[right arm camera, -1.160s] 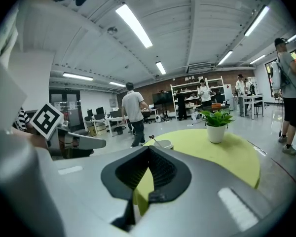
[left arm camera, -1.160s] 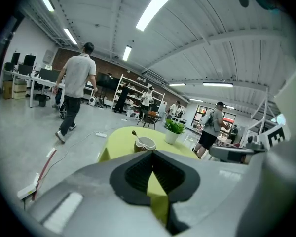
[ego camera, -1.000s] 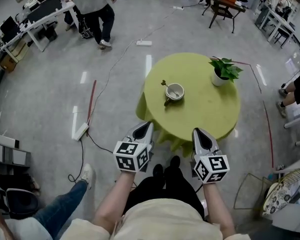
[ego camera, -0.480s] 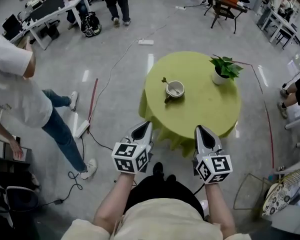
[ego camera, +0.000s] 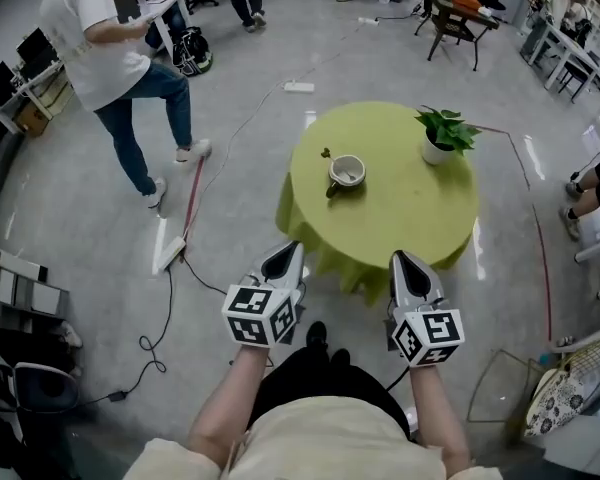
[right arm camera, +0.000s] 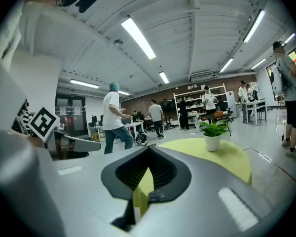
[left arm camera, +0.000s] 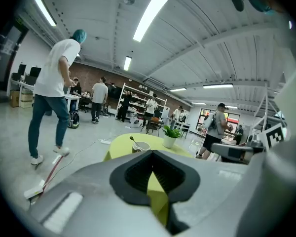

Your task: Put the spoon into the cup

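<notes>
Looking down, the round green counter point(ego camera: 400, 223) fills the middle of the frame, and the cup point(ego camera: 347, 172) stands on its upper left part. The spoon point(ego camera: 327, 154) is in the cup already, its end poking over the rim toward the upper left. A potted plant point(ego camera: 442, 140) sits at the counter's upper right. Lower down, the left gripper point(ego camera: 291, 252) and right gripper point(ego camera: 400, 260) hang side by side just off the counter's lower edge, well apart from the cup. Both sets of fingers point(left arm camera: 98, 186) are pressed together with nothing between them. A person point(ego camera: 110, 58) strides across the floor, upper left.
</notes>
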Demonstrator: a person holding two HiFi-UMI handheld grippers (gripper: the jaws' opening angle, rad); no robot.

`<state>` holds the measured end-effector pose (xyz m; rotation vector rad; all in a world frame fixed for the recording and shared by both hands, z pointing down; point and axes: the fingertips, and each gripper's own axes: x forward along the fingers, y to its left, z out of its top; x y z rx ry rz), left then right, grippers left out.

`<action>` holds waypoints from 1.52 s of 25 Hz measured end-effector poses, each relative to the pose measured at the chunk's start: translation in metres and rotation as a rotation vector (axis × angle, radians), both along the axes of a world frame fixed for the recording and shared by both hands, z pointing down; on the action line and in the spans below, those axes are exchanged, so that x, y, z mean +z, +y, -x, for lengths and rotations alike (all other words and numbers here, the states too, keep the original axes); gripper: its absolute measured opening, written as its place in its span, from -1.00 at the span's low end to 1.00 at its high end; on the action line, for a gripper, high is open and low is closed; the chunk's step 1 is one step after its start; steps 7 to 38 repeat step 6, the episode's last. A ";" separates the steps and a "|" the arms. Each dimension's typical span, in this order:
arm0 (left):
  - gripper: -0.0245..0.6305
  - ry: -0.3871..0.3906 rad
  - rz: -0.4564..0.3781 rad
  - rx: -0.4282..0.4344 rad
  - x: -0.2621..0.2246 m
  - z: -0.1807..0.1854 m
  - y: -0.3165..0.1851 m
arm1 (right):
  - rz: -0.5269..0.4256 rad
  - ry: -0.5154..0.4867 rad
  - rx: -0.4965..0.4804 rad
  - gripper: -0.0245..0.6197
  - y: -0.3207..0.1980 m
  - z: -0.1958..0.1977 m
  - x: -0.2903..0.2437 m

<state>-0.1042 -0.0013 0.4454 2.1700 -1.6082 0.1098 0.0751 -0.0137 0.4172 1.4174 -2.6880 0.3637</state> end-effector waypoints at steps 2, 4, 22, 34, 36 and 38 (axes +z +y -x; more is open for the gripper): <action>-0.92 -0.003 -0.005 -0.005 -0.003 -0.004 0.007 | -0.003 -0.004 -0.003 -0.93 0.006 -0.004 -0.001; -0.92 -0.005 -0.006 -0.010 -0.004 -0.009 0.015 | -0.008 -0.007 -0.005 -0.93 0.013 -0.010 -0.003; -0.92 -0.006 -0.006 -0.014 -0.005 -0.014 0.023 | -0.011 -0.010 -0.006 -0.93 0.019 -0.016 -0.004; -0.92 -0.006 -0.006 -0.014 -0.005 -0.014 0.023 | -0.011 -0.010 -0.006 -0.93 0.019 -0.016 -0.004; -0.92 -0.006 -0.006 -0.014 -0.005 -0.014 0.023 | -0.011 -0.010 -0.006 -0.93 0.019 -0.016 -0.004; -0.92 -0.006 -0.006 -0.014 -0.005 -0.014 0.023 | -0.011 -0.010 -0.006 -0.93 0.019 -0.016 -0.004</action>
